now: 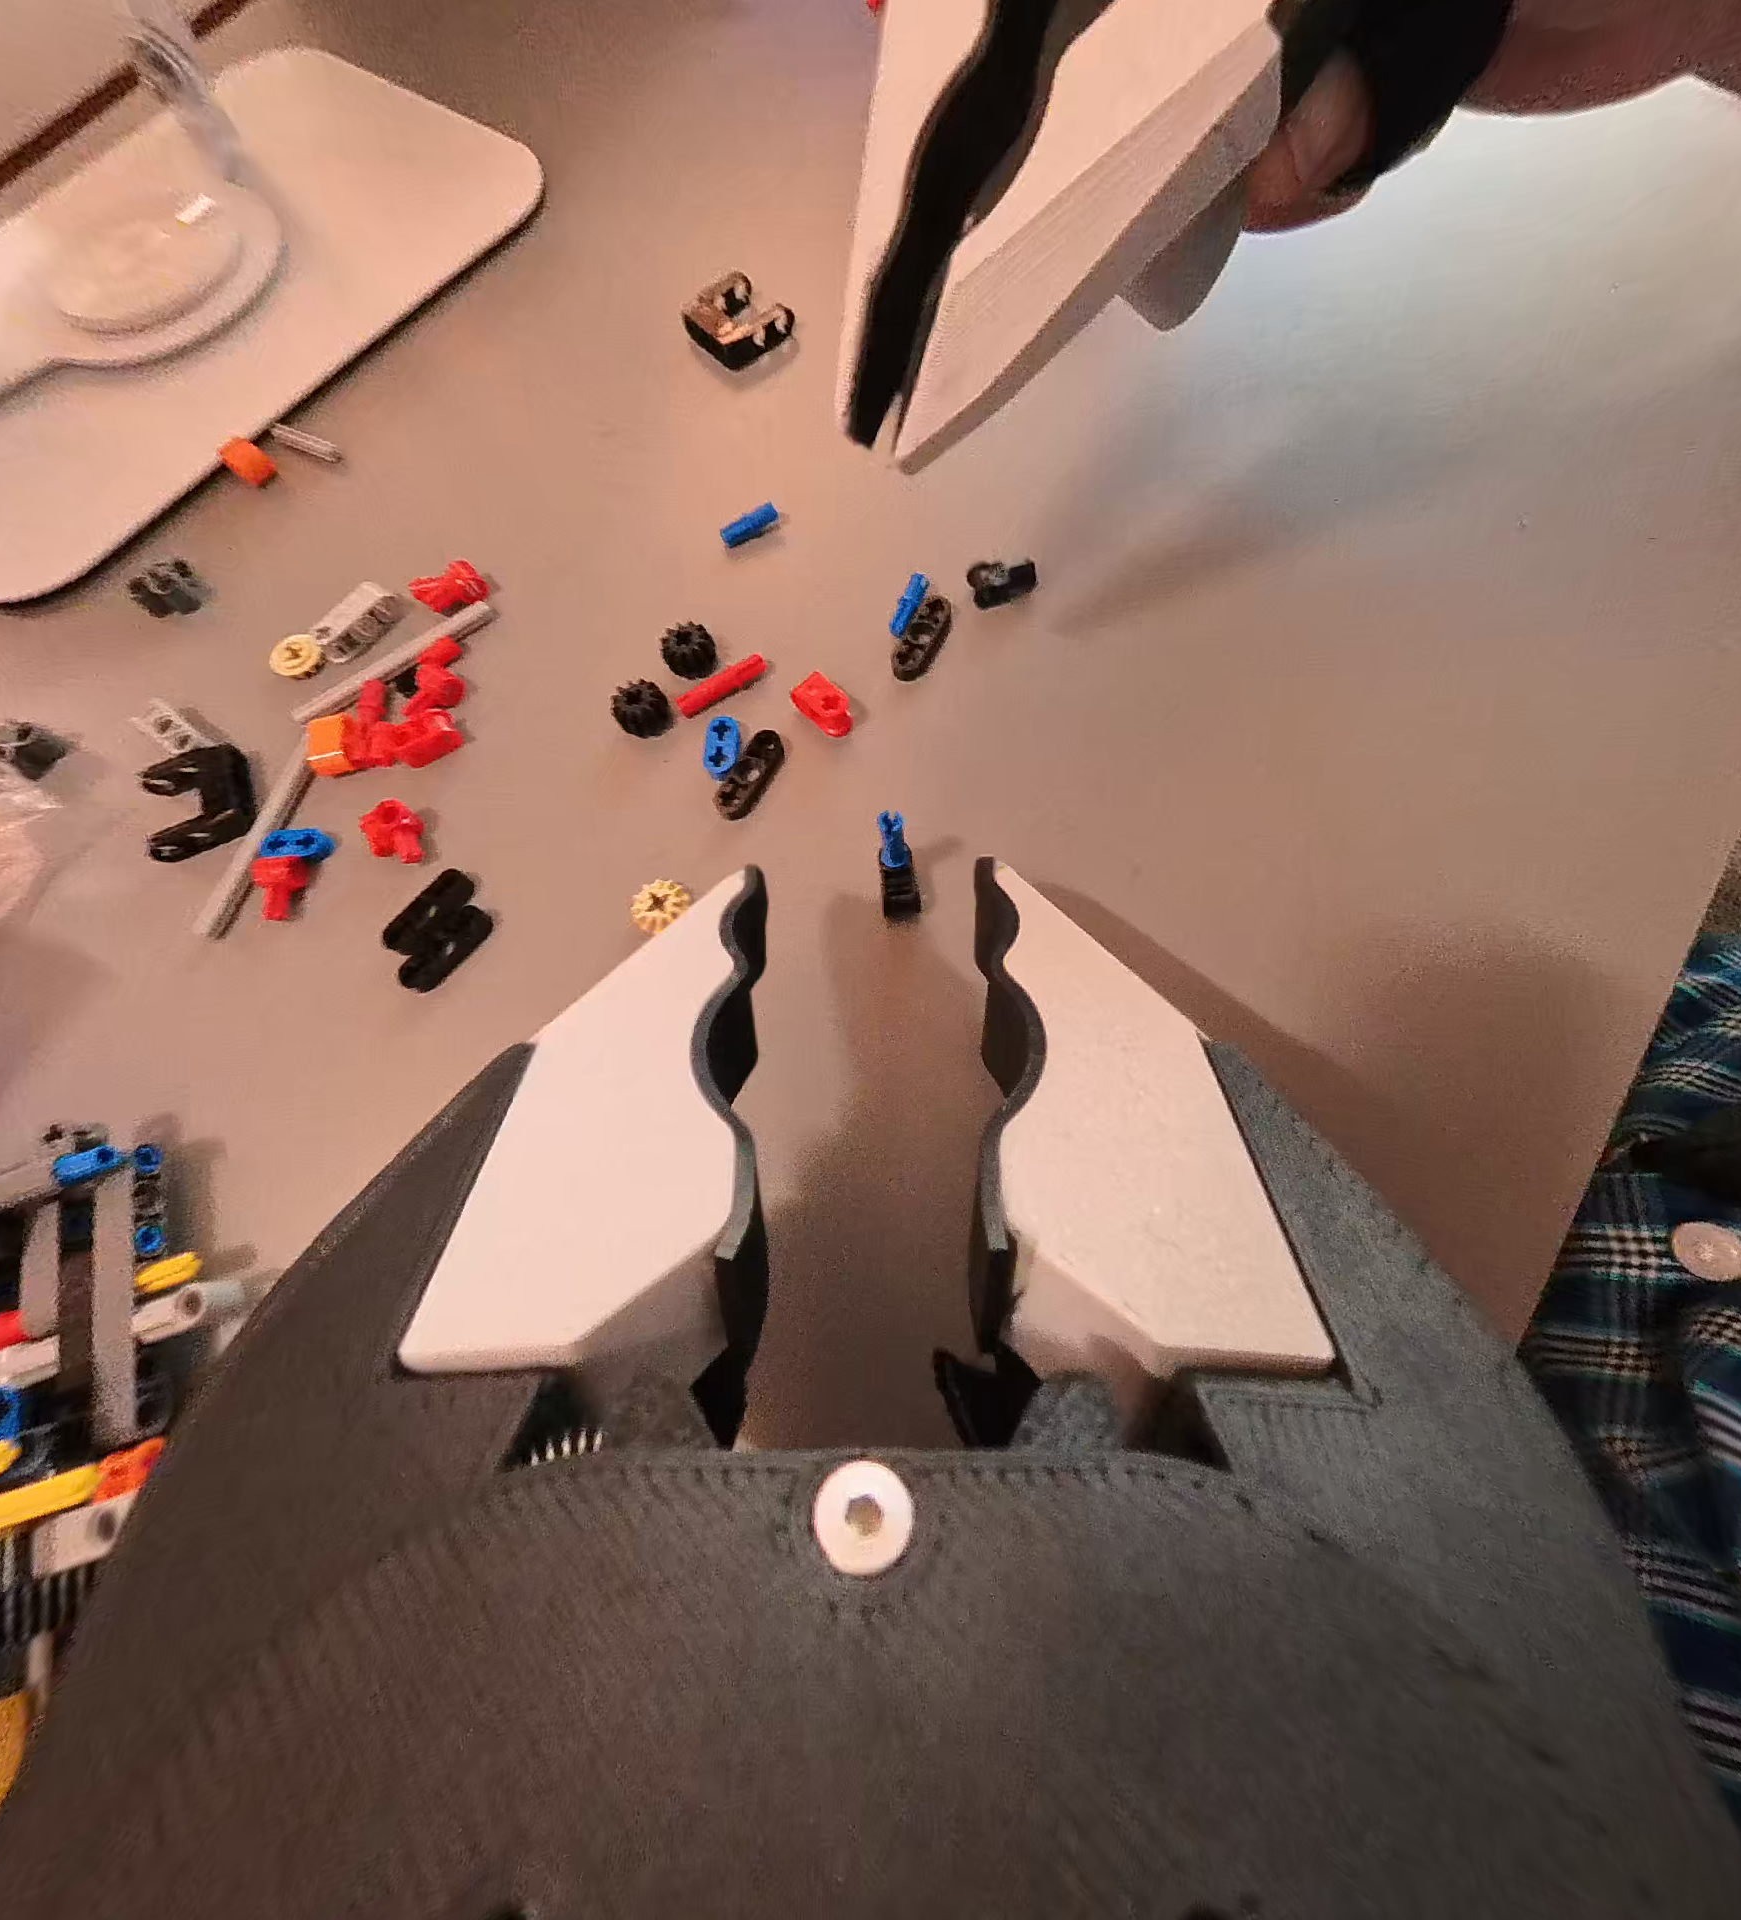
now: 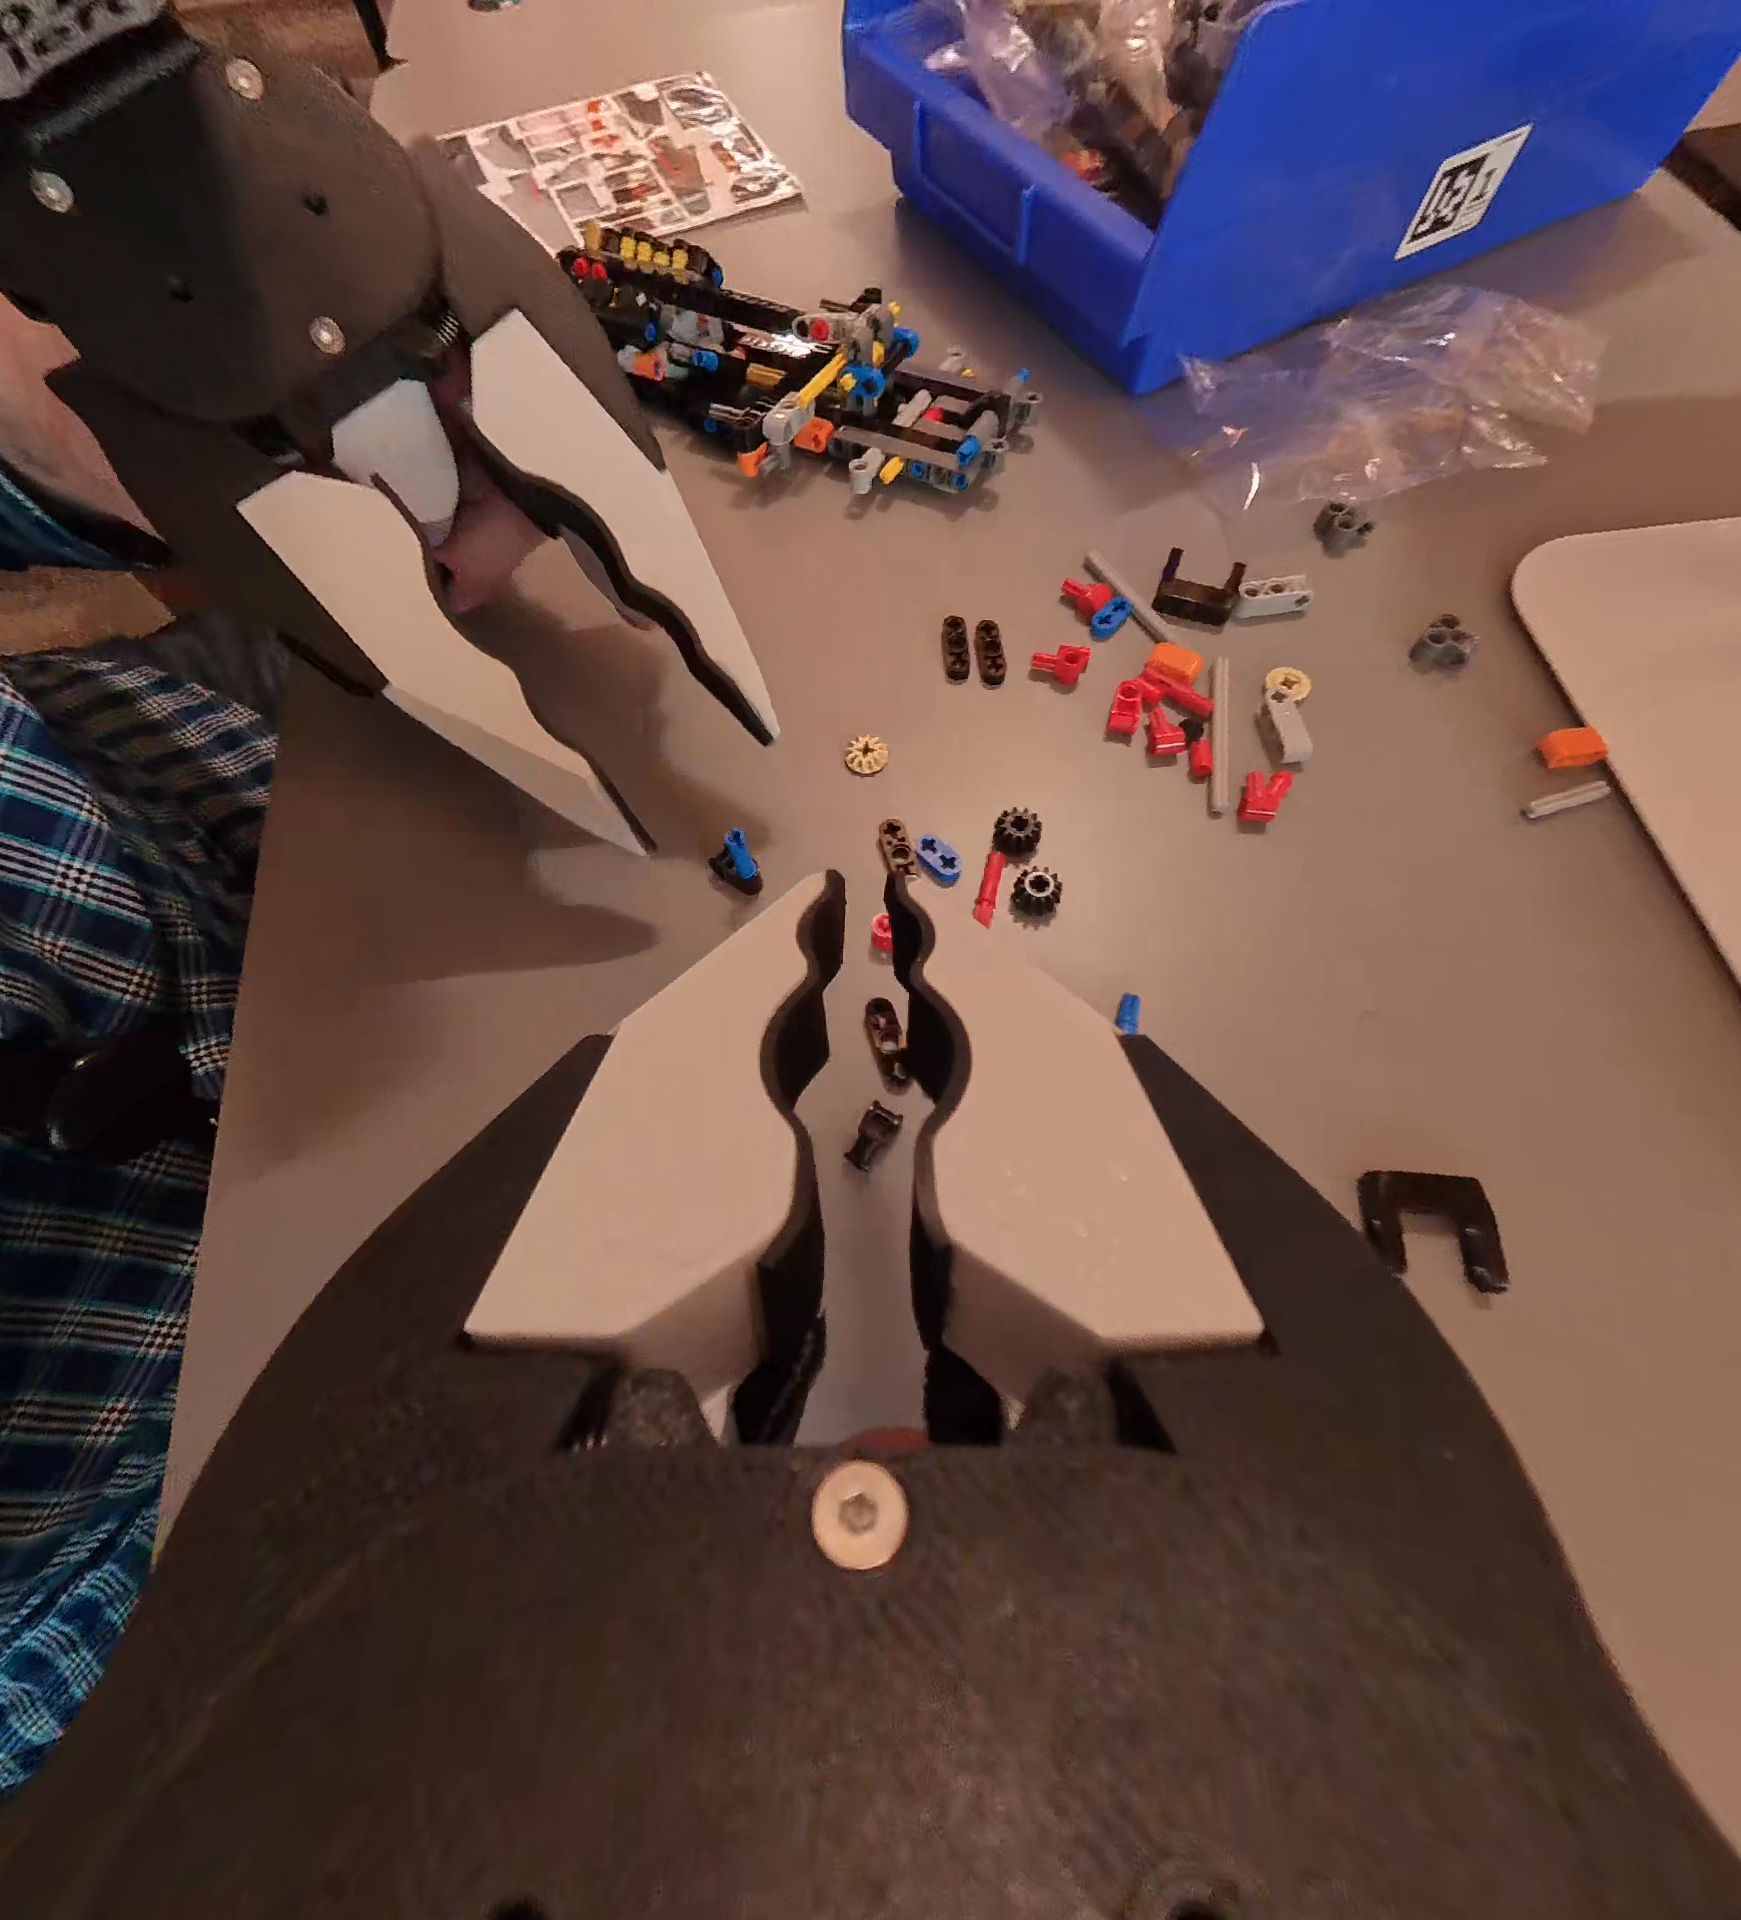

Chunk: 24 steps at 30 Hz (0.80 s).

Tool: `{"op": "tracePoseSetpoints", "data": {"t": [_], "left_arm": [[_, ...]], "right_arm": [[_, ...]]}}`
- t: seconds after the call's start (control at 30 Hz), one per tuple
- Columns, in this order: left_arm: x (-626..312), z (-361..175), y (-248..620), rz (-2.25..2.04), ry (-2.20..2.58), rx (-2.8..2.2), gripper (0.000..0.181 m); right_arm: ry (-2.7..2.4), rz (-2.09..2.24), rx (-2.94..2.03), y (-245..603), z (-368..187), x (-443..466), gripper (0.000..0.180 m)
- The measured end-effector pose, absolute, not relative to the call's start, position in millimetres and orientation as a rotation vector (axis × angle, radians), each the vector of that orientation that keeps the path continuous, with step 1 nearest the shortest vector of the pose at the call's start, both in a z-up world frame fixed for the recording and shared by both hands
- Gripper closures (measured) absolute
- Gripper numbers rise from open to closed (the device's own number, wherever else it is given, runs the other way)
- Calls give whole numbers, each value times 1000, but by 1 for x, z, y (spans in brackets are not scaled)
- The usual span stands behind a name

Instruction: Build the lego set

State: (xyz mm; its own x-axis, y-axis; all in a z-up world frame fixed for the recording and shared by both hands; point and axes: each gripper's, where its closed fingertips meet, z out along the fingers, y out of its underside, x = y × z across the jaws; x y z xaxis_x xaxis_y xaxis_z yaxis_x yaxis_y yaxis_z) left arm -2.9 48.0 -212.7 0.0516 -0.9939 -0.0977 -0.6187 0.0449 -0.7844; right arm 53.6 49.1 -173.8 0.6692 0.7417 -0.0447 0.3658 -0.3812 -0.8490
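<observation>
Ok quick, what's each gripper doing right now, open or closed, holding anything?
Left gripper: open, holding nothing, above a small blue and black piece.
Right gripper: nearly closed, holding nothing.

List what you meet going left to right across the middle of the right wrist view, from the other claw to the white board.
Left claw → blue-and-black piece → tan gear → two black gears → red piece cluster → orange piece → white board.
</observation>
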Motion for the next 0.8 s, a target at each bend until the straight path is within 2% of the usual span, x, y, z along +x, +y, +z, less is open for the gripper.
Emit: {"op": "tracePoseSetpoints", "data": {"t": [0.13, 0.63, 0.8], "left_arm": [[-11, -205, 54, -711, 1590, -1659, 136], [-59, -176, 88, -549, 1437, -1639, 133], [-81, -162, 109, -471, 1366, -1631, 128]], "right_arm": [[-816, 541, -1990, 50, -173, 59, 171], [-767, 513, -1966, 42, -173, 60, 167], [-744, 418, -1962, 44, -170, 71, 160]]}}
